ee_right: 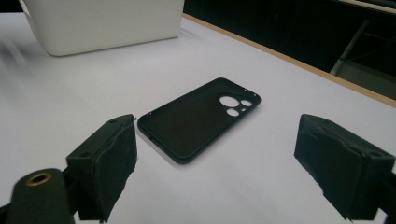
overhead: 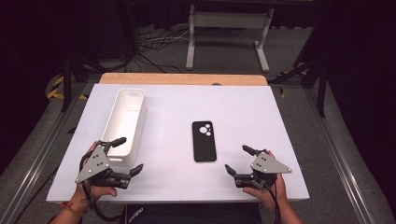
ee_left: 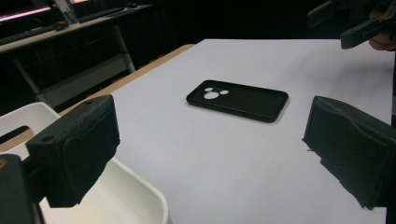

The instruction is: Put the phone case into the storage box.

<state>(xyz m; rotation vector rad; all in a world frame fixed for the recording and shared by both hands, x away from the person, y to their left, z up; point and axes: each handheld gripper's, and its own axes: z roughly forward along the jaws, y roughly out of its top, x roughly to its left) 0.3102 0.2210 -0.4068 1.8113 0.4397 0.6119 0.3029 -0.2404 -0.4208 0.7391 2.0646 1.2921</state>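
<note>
Phone case (overhead: 204,141) lies mid-table, apart from both parted tongs (overhead: 125,155)

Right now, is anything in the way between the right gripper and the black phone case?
No. Bare white table lies between the open right gripper and the phone case. The white bin stands off to the left.

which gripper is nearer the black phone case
Right. The right gripper sits just beside the phone case, at its near right corner; the left gripper is farther off to its left, by the white bin.
</note>
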